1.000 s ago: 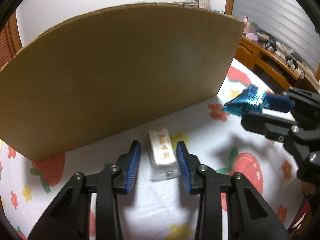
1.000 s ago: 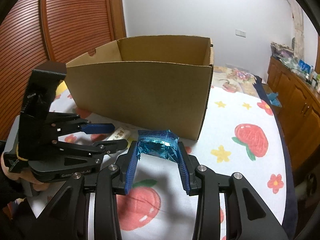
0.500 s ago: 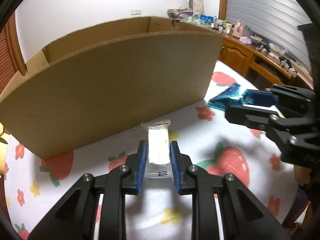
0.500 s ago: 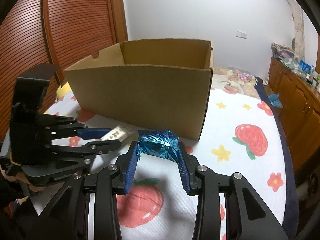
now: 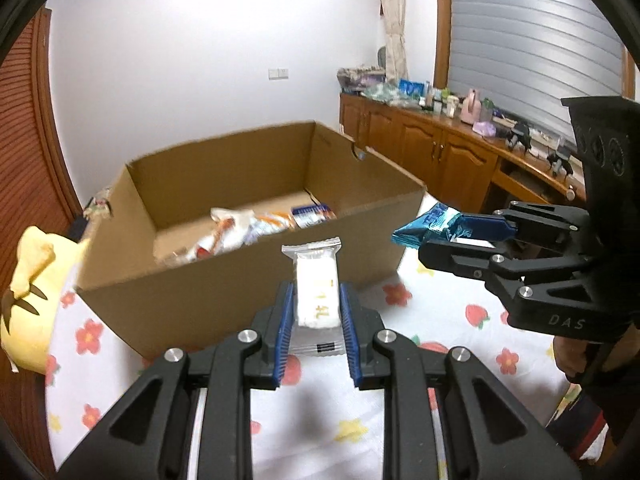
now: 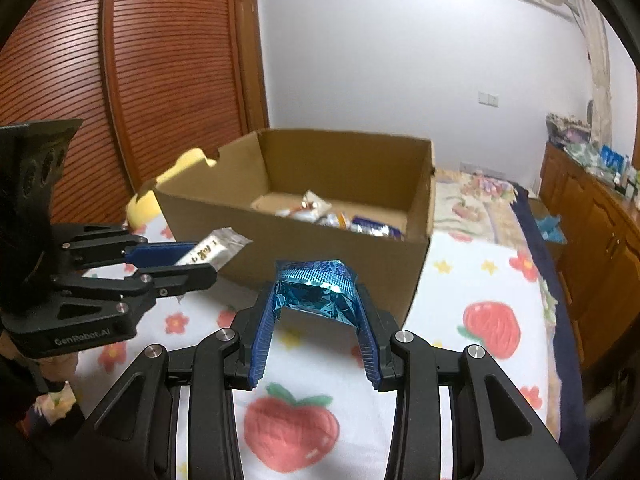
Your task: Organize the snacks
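Note:
My left gripper is shut on a white wrapped snack bar, held in the air in front of the open cardboard box. From the right wrist view the same bar sticks out of the left gripper. My right gripper is shut on a crinkled blue foil snack packet, also lifted before the box. In the left wrist view that blue packet pokes from the right gripper at the box's right corner. Several snack packets lie inside the box.
The box stands on a bed sheet printed with strawberries and flowers. A yellow plush toy lies left of the box. Wooden cabinets with clutter on top run along the right wall, and a wooden slatted door stands behind on the left.
The left gripper closed on the white bar and lifted it off the sheet, so the box's inside now shows. The right gripper rose a little with the blue packet.

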`<action>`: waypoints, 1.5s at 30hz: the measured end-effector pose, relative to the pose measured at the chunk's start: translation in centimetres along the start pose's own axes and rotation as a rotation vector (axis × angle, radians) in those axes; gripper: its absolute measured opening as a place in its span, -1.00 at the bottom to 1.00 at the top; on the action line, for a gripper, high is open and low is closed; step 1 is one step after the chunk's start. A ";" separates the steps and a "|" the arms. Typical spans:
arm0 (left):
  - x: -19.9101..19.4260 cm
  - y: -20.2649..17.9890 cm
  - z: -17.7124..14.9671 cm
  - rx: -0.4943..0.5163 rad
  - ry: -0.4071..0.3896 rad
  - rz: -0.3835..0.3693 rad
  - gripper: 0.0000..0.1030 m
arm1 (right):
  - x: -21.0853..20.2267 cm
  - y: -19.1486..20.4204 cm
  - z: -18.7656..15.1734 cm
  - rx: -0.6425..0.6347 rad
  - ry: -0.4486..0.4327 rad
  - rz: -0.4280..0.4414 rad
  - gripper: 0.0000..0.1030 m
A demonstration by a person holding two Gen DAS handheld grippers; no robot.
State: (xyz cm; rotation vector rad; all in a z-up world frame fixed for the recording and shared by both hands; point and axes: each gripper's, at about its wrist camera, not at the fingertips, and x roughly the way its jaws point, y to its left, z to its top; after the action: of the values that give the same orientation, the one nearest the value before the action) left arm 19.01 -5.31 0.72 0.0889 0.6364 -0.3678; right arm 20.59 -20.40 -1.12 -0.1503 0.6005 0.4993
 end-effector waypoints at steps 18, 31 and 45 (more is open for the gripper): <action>1.5 5.0 3.2 -0.036 -0.047 0.062 -0.57 | 2.7 0.8 4.4 -0.031 -0.041 0.020 -0.26; 4.5 6.7 5.4 -0.047 -0.036 0.094 -0.57 | 5.8 0.1 5.9 -0.010 -0.033 -0.012 -0.15; 6.1 8.1 5.0 -0.086 -0.014 0.141 -0.38 | 6.5 -0.9 5.3 0.029 -0.025 -0.037 0.24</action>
State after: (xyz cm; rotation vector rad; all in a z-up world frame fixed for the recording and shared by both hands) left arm 29.29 -0.63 0.83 0.0483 0.6271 -0.2042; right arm 28.35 -17.07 -0.51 -0.1277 0.5793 0.4561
